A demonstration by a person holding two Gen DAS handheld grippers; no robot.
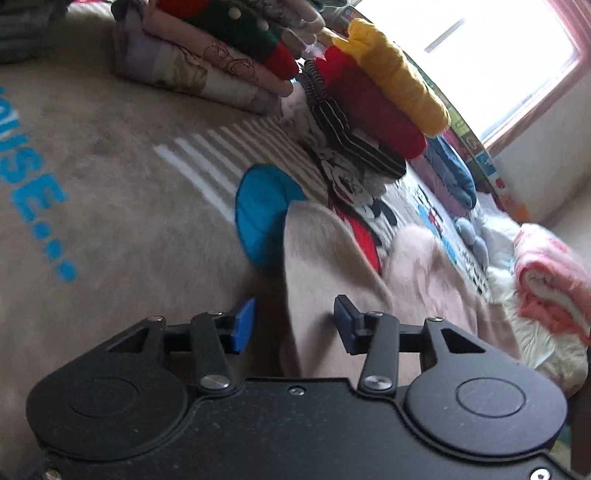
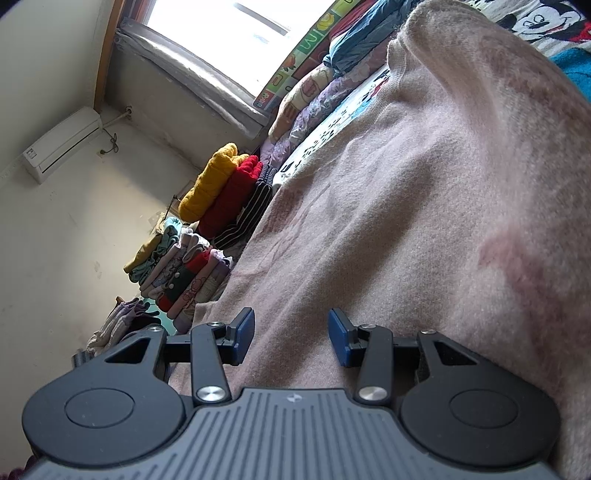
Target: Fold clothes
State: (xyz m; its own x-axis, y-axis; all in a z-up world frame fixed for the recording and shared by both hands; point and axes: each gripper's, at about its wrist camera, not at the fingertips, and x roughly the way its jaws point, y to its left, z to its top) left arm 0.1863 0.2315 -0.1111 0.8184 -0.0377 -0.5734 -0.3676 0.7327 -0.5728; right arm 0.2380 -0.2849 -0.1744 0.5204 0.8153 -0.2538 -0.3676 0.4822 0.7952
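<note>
A pale pink knitted sweater (image 1: 332, 266) lies spread on the Mickey Mouse bedspread (image 1: 110, 177). In the left wrist view my left gripper (image 1: 293, 323) is open, its blue pads either side of a raised fold of the sweater, not closed on it. In the right wrist view the same sweater (image 2: 424, 192) fills most of the frame. My right gripper (image 2: 291, 338) is open just over the sweater's surface, holding nothing.
Stacks of folded clothes stand on the bed: a yellow, red and striped pile (image 1: 373, 96) and a pile with a green garment (image 1: 207, 55). A pink-white folded blanket (image 1: 554, 280) lies at right. A window (image 2: 221, 33) and air conditioner (image 2: 59, 144) are on the walls.
</note>
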